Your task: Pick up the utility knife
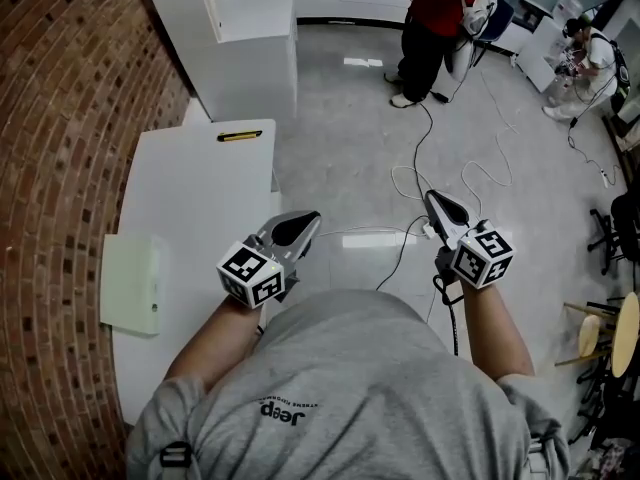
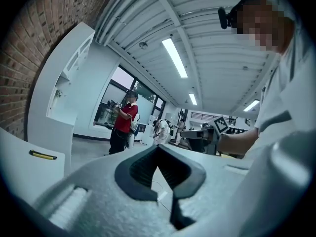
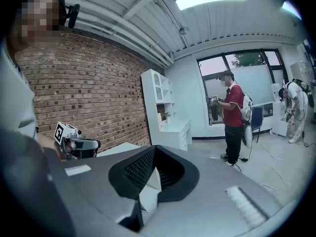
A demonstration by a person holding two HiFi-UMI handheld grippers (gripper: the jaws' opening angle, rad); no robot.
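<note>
The utility knife point(image 1: 240, 135), yellow and black, lies at the far end of the white table point(image 1: 190, 198); it also shows small in the left gripper view point(image 2: 43, 155). My left gripper point(image 1: 312, 218) hovers over the table's near right edge, well short of the knife, its jaws meeting at the tip point(image 2: 159, 148) with nothing between them. My right gripper point(image 1: 430, 196) is held over the floor to the right of the table, jaws likewise together and empty point(image 3: 154, 148). Both point away from my body.
A pale green pad point(image 1: 130, 283) lies on the table's left side by the brick wall point(image 1: 60, 118). A white cabinet point(image 1: 250, 48) stands beyond the table. Cables point(image 1: 440, 178) trail over the floor. A person in red point(image 1: 430, 18) stands ahead, another point(image 1: 585, 58) at the right.
</note>
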